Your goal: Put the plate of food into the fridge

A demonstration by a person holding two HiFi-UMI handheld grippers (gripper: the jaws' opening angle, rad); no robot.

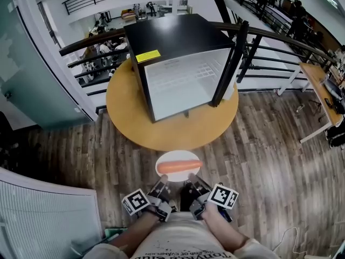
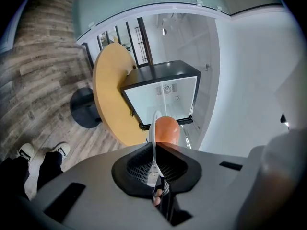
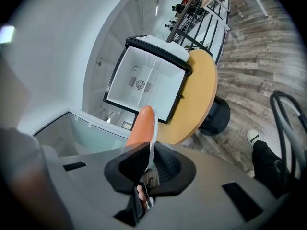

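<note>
Hand-held grippers, left (image 1: 163, 184) and right (image 1: 192, 184), clamp plate (image 1: 173, 157) rim near table (image 1: 161, 135) edge.

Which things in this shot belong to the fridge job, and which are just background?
Part of the job:
- plate carrying orange food
- left gripper and right gripper, both clamped on the plate's rim
- open fridge
- round table under the fridge

Just about:
- railing
- desk

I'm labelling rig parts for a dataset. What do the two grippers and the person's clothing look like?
Both the left gripper and right gripper have grey bodies, black ribbed pads and a white cube with black square markers. A black cable loops beside the right one. The person wears a light printed T-shirt.
</note>
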